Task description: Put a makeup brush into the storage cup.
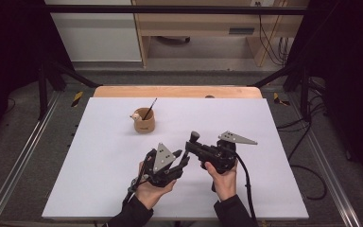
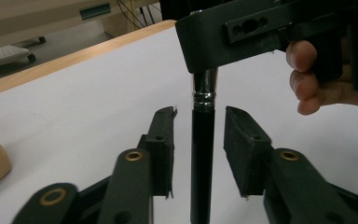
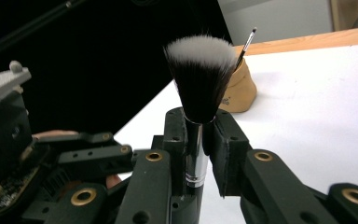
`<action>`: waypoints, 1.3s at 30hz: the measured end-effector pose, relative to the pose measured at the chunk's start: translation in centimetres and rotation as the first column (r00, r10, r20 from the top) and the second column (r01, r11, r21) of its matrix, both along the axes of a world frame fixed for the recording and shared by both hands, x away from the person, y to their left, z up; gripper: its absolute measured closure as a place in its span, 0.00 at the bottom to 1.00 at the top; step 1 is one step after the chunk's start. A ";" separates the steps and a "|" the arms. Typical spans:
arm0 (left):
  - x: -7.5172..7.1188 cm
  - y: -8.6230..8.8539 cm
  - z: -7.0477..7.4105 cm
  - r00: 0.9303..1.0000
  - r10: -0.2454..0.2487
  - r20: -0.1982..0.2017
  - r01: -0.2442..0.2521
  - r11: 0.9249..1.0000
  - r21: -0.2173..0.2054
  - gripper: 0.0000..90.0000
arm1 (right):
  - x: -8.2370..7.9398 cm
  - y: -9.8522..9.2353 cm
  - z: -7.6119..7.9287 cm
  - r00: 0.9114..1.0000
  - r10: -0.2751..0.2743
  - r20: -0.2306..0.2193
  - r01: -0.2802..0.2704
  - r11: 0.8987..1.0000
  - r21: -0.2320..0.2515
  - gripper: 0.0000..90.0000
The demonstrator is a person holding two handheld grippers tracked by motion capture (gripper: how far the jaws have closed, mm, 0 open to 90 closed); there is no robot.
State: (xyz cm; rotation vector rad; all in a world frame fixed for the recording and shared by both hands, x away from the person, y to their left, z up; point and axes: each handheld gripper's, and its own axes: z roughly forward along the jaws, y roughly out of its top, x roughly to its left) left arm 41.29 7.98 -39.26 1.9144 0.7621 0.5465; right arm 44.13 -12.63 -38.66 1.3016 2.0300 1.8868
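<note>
White table [image 1: 99, 156], right claw [image 3: 198, 135] pinching makeup brush [image 3: 199, 79], left claw [image 2: 200, 135] spread around its handle.

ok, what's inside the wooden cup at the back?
A thin brush leans out of the wooden cup, with a small white thing at its rim. The cup's wall hides whatever sits lower.

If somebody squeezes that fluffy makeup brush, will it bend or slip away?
The makeup brush probably has a stiff handle: it stands straight between the jaws. Its shiny metal collar, where the right hand-held gripper clamps it, looks smooth, so it might slip. The fluffy bristles would likely squash easily.
</note>
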 end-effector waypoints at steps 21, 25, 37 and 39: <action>0.6 -0.1 0.7 1.000 -0.005 -0.029 0.004 1.000 -0.029 0.86 | -0.5 1.1 0.5 0.996 0.051 0.075 -0.048 0.998 -0.041 0.86; 0.9 0.1 0.7 1.000 0.014 -0.025 -0.015 0.999 -0.032 0.86 | -0.6 1.0 0.6 0.996 0.039 0.084 -0.036 0.999 -0.037 0.79; 2.5 3.6 0.9 0.996 0.091 -0.010 -0.091 0.994 -0.060 0.86 | -0.9 -1.3 1.1 0.989 -0.016 0.144 0.028 0.996 -0.083 0.54; 2.7 4.5 1.1 0.995 0.098 -0.012 -0.099 0.993 -0.071 0.86 | -0.9 -1.7 1.1 0.989 -0.024 0.149 0.040 0.994 -0.103 0.50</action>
